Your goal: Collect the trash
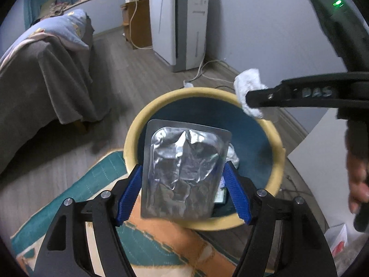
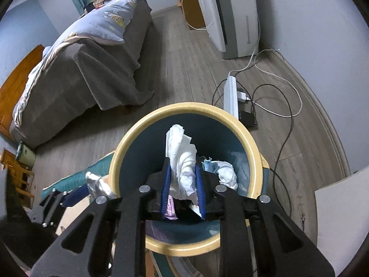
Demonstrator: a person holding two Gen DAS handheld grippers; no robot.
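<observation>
A round bin with a cream rim (image 1: 136,129) and dark blue inside stands on the floor; it also shows in the right wrist view (image 2: 251,143). My left gripper (image 1: 183,180) is shut on a silver foil packet (image 1: 184,166), held over the bin's near rim. My right gripper (image 2: 183,180) is shut on a crumpled white tissue (image 2: 182,159), held above the bin's opening. In the left wrist view the right gripper's finger (image 1: 276,97) and the tissue (image 1: 246,85) hover over the far right rim. Other white tissue (image 2: 227,173) lies inside the bin.
A grey-covered bed (image 2: 96,69) with a blue pillow (image 2: 108,20) lies to the left. A white appliance (image 1: 177,23) stands at the wall. A power strip (image 2: 231,94) and cables (image 2: 286,106) lie on the floor behind the bin. A teal and orange rug (image 1: 147,242) lies under me.
</observation>
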